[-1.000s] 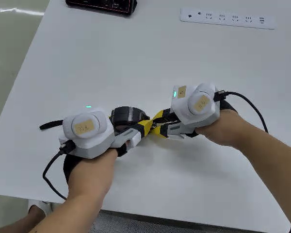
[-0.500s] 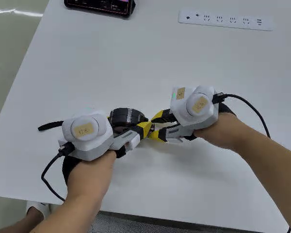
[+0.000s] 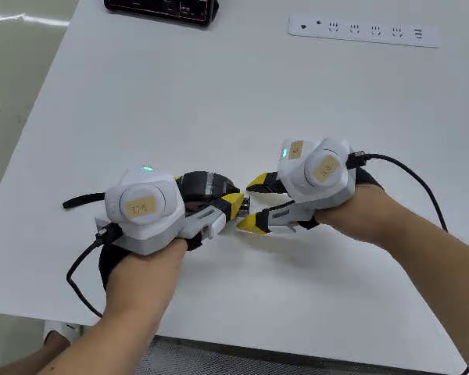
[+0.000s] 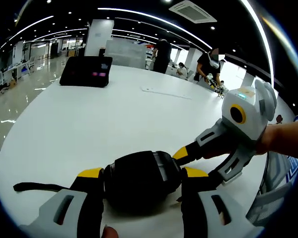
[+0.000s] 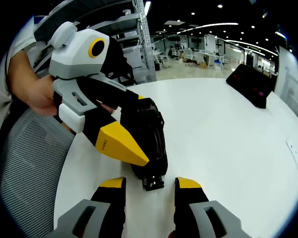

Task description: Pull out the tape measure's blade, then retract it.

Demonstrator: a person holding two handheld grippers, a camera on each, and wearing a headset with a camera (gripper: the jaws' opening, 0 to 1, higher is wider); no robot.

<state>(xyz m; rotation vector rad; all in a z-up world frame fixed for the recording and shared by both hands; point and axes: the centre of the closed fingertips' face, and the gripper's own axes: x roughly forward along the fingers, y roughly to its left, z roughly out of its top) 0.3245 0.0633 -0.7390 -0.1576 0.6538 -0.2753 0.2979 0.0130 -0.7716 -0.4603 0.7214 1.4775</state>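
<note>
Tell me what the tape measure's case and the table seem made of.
Tape measure: black case, likely hard plastic, perhaps rubber-coated; dull, low sheen with moulded grooves. Table: white, smooth, seamless top with a soft sheen, probably laminate or painted board.

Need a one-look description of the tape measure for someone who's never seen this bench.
On the white table, near its front edge, the left gripper and right gripper face each other. The tape measure is the round case clamped between the left gripper's jaws. Its neighbours, the grippers, are white with yellow tips; it is all black.
</note>
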